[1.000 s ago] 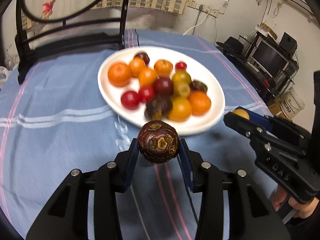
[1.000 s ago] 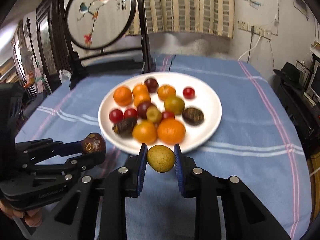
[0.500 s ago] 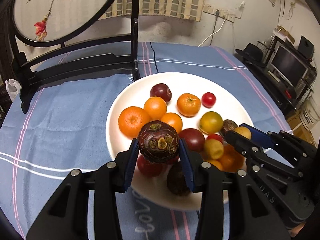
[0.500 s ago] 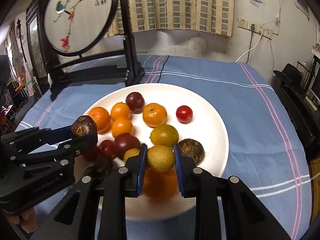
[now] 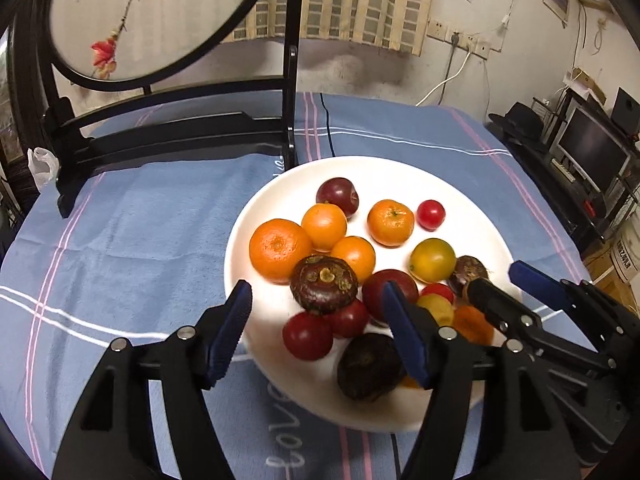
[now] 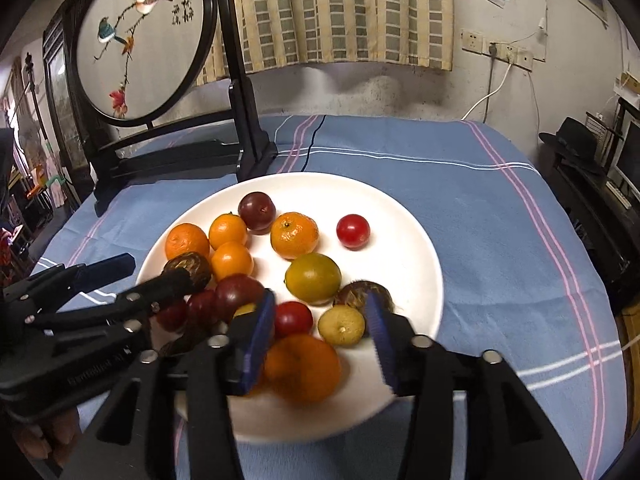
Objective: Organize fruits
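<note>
Change: both grippers carried from the near cloth to over the white plate (image 5: 256, 216); jaws just opened, fruit released.
Left gripper (image 5: 320, 320): spread; dark brown fruit (image 5: 323, 289) between the pads, clear of both, resting on the red fruits.
Right gripper (image 6: 322, 330): spread; yellow-green fruit (image 6: 342, 325) between the pads, untouched, on the plate.
Left view only: monitor (image 5: 592, 152) at right.
Right view only: bird embroidery in the round screen (image 6: 140, 40), with characters too small to read.
Edges: plate rim under both grippers; bare plate at far right; blue cloth (image 6: 500, 220) open on the right.
Writing: "love" on the cloth, near edge; gripper lettering blurred.
</note>
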Action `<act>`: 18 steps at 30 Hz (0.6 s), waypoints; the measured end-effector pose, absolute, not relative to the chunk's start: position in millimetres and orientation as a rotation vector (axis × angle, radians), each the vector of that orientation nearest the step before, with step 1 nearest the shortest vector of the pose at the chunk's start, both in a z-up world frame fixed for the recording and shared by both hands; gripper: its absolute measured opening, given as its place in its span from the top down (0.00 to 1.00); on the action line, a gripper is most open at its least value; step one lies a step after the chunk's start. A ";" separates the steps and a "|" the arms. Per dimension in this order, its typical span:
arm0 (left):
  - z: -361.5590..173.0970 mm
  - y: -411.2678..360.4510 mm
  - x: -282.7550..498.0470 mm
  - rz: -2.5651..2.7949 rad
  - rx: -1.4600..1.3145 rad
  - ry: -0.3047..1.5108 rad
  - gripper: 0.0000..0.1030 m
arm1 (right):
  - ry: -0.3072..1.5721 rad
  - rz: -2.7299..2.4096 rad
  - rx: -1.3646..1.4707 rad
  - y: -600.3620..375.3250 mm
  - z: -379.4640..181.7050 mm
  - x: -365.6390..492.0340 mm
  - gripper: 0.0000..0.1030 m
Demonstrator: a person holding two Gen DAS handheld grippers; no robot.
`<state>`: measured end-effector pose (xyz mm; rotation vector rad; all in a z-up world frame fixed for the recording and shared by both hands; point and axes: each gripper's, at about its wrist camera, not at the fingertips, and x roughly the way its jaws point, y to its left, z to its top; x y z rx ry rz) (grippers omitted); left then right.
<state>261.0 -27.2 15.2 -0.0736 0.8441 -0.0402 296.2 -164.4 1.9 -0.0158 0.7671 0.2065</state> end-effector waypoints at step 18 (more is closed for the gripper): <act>23.3 -23.7 154.7 -0.032 -0.050 0.825 0.10 | 0.803 0.225 -0.012 -172.5 0.2 183.4 0.16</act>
